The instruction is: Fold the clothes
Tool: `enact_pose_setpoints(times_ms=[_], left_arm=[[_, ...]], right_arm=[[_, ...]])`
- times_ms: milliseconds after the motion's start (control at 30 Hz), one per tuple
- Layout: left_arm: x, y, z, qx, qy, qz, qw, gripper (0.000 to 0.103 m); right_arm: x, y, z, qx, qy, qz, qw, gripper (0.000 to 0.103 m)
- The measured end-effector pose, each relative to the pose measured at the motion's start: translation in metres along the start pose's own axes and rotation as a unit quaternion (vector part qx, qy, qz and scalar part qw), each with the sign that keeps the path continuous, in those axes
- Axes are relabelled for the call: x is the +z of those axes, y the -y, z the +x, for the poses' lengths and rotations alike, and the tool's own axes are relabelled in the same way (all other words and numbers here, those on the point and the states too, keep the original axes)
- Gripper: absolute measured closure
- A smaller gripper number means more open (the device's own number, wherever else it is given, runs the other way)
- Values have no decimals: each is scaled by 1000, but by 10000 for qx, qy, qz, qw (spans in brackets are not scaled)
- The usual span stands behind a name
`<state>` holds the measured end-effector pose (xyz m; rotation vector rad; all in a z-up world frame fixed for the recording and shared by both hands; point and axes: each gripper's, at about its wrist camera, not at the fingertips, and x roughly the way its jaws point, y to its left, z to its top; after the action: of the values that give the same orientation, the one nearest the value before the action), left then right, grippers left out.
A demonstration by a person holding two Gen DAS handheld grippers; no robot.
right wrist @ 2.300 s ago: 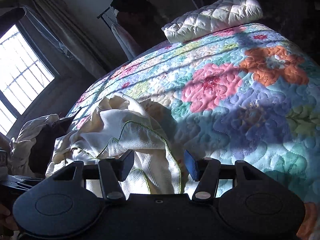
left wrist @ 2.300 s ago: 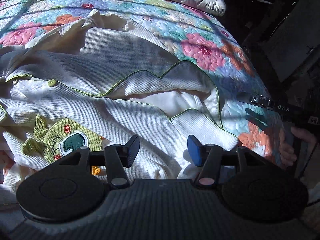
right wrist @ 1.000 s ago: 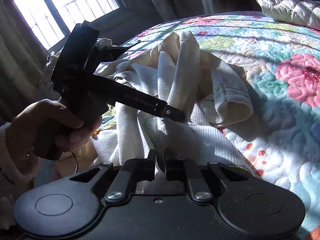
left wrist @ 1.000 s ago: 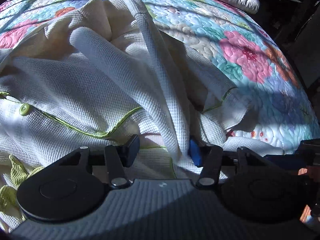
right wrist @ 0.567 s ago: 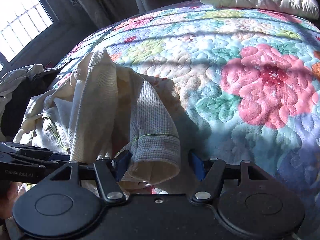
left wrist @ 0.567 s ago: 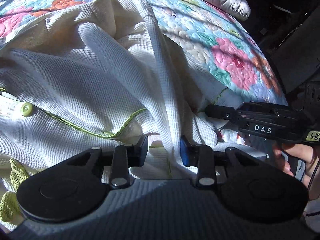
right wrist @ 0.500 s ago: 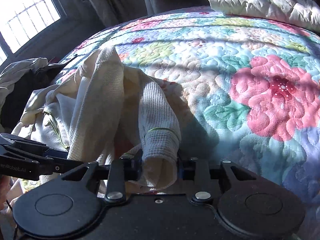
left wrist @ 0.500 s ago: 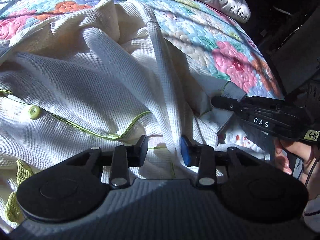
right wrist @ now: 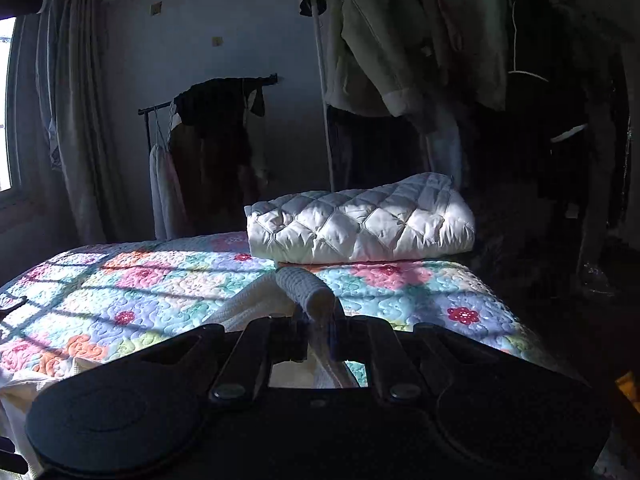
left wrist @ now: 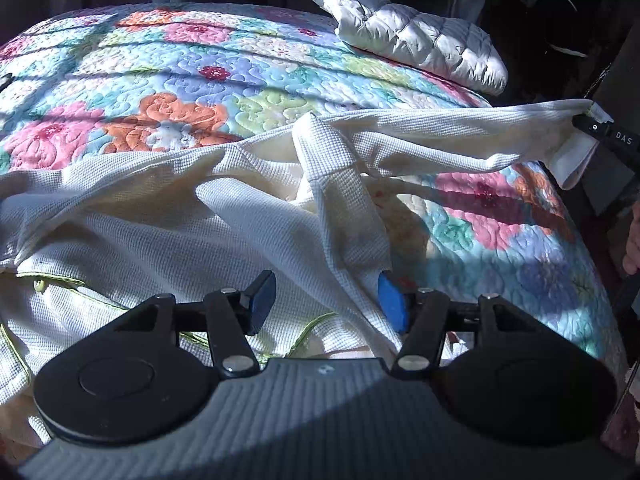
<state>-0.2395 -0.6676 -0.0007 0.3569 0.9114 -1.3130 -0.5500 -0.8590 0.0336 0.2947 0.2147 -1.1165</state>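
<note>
Across the floral quilt [left wrist: 224,76] on the bed lies the cream waffle-knit top [left wrist: 168,232], mostly heaped at the near left. One sleeve [left wrist: 460,140] runs taut from the heap out to the right, long axis roughly level, its cuff pinched in the narrow jaws of the right gripper [right wrist: 316,338]. Left gripper [left wrist: 326,300]: jaws have just been opening and now stand fairly wide, astride a fabric ridge; right pad may graze it, no pinch. Judgement: next grasp point, the body or second sleeve, lies nearer the left hand.
</note>
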Motion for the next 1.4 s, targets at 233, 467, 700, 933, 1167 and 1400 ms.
enact_pose_setpoints(times_ms=[233,467,700,933,1167,1400], left_arm=[[18,-3,14,130,27,95,9999,42],[25,6,35,16,37,119,9999,36],[46,14,76,158,30,322,9994,25],[62,31,112,11,-132,397,9991,95],[69,74,82,-509,340,1063,9924,95],[44,79,87,-942,-127,1108,9893,95]], right_arm=[[16,28,44,19,-269,74,9996,92],[15,29,82,304,-668,1370,9878,42],[-41,-5,80,1129,-1978,1607,9604,37],[-75,-19,97,1457,-2736,1788,9338,37],[-79,-5,137,1617,-2846,2455,9125,32],[-84,-29,193,2323,-3257,2103,8920,58]])
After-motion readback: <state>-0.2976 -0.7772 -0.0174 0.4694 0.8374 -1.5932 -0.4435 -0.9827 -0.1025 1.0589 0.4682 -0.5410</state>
